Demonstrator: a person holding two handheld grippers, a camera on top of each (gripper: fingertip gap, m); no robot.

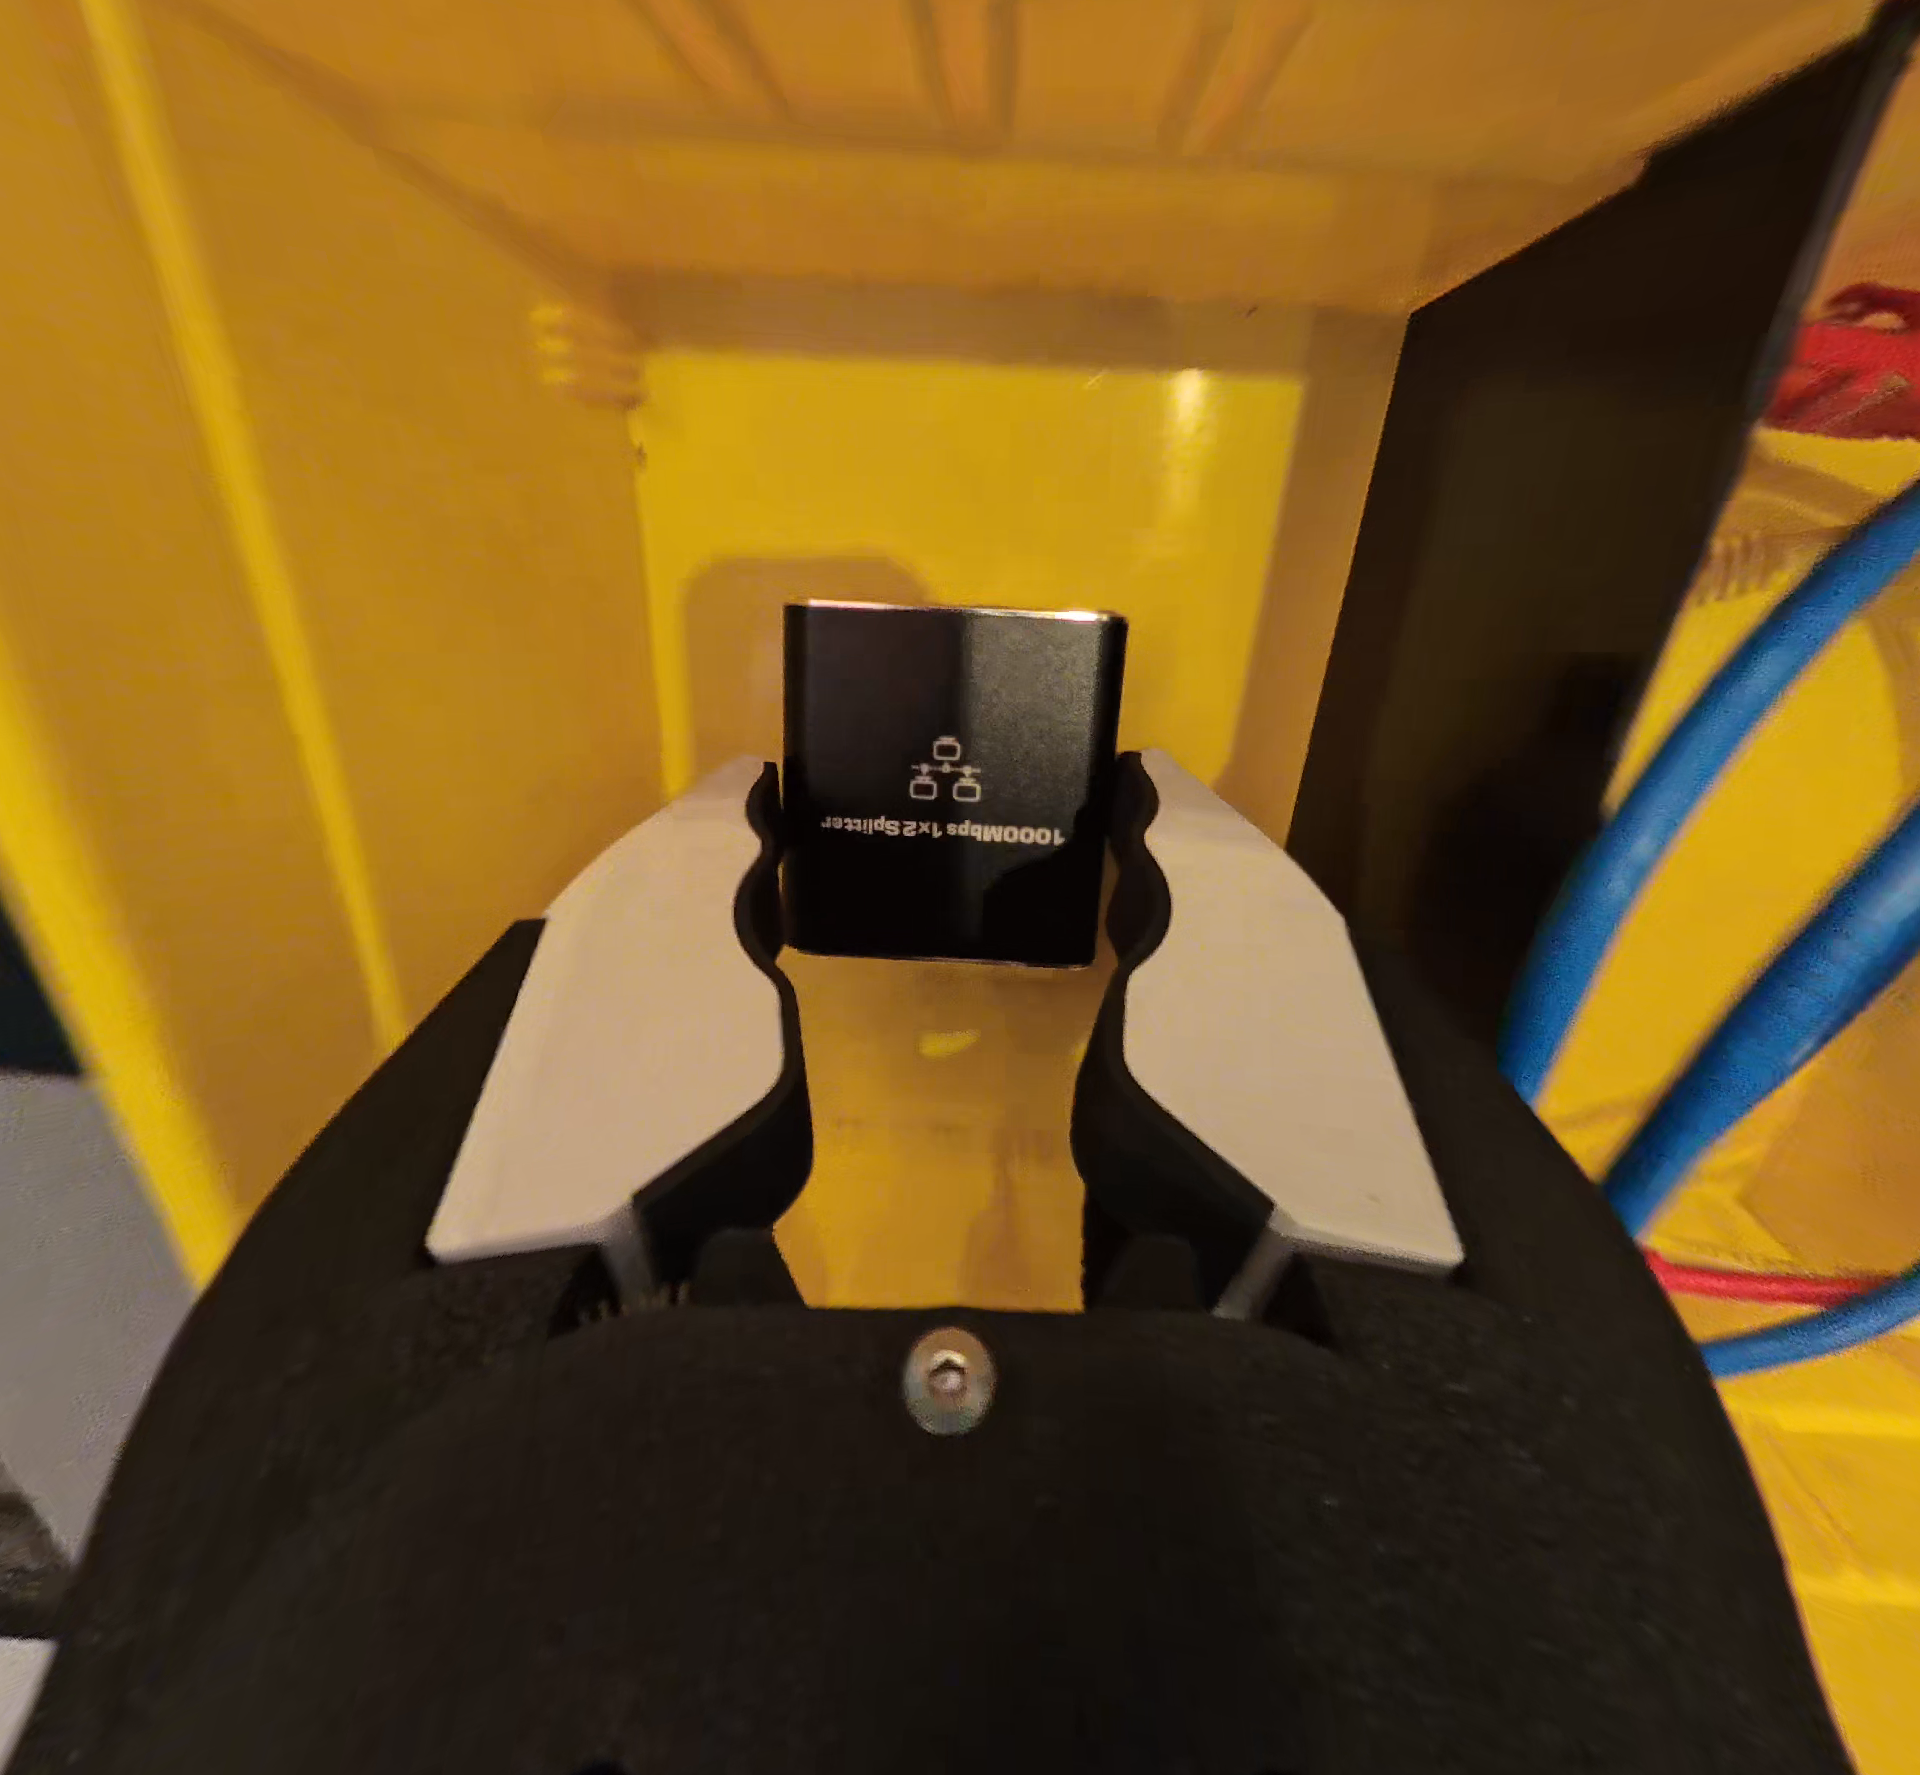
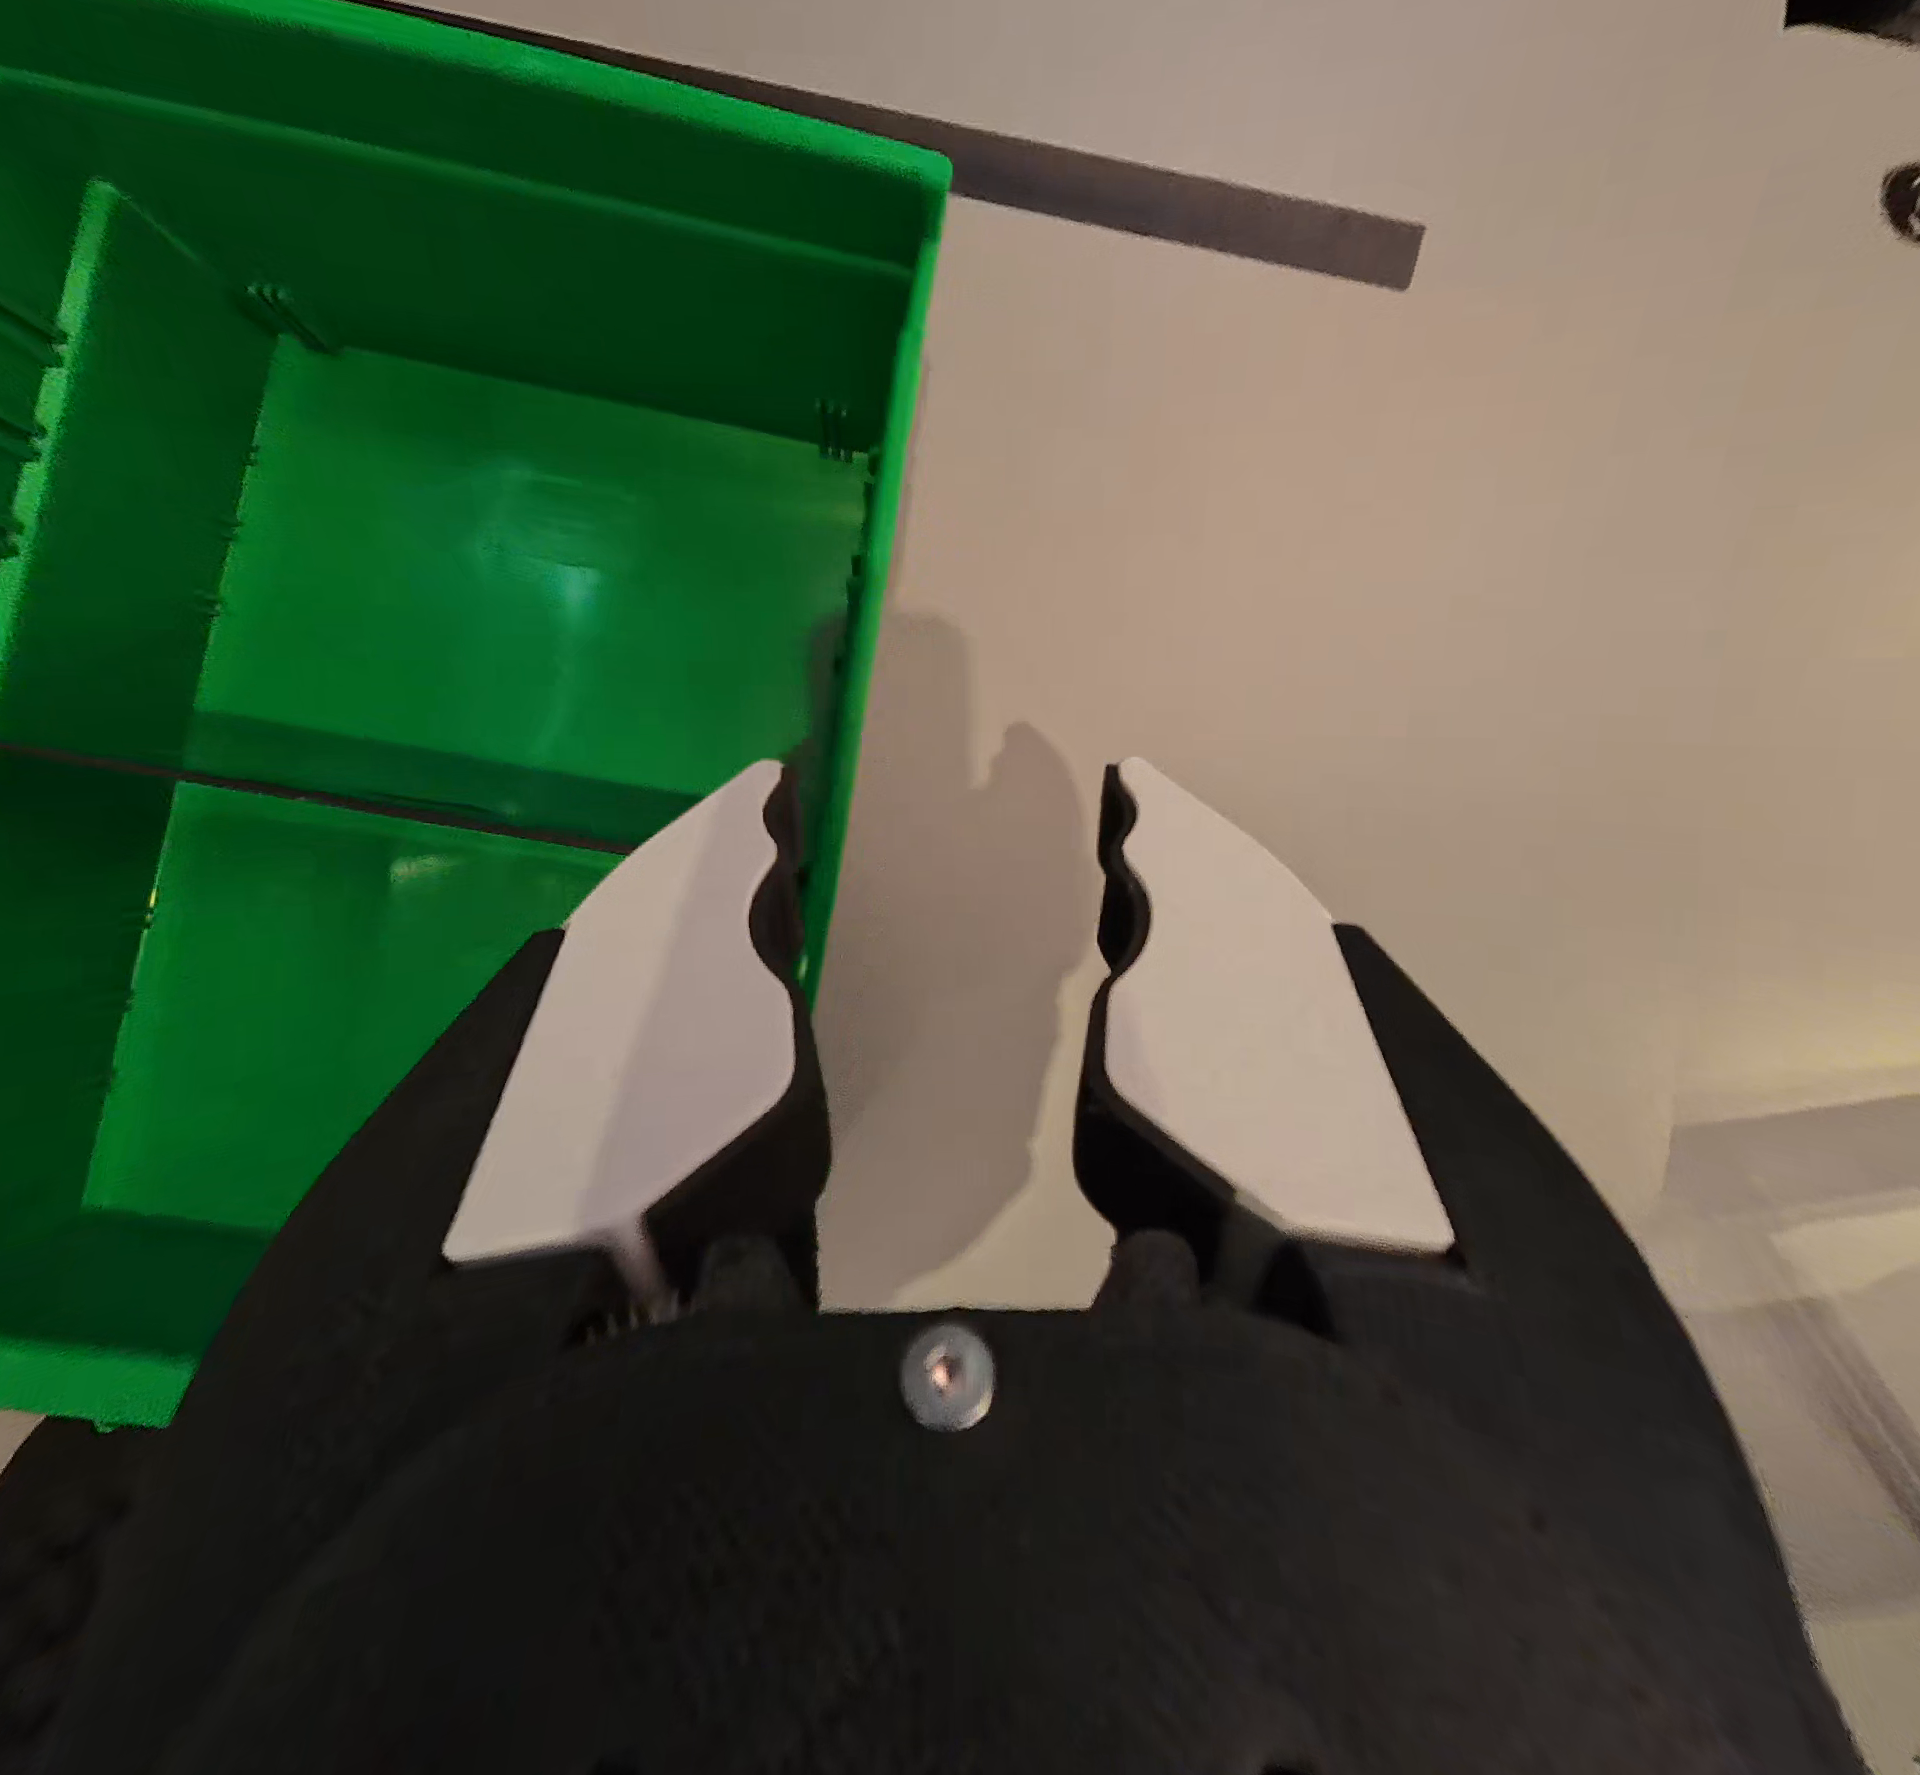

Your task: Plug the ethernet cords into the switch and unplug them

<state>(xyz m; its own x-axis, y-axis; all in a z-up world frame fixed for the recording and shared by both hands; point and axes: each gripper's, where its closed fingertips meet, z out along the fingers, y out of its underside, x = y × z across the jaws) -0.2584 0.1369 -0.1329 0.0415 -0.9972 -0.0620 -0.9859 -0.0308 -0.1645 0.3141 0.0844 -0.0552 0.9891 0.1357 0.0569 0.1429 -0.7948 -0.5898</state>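
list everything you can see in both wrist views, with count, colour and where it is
switch: one, black, gripped between the left jaws over the yellow bin
yellow bin: one, yellow, fills the left wrist view
divider: one, black, upright right of the switch
ethernet cords: at least two, blue, looped beyond the divider
red item: one, red, blurred, far right; kind unclear
green bin: one, green, compartments shown hold nothing, left in right wrist view
table: one, pale
left gripper: black and white
right gripper: open, holds nothing

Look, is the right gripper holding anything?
No, the right gripper is open with only bare table between its fingers, beside the green bin.
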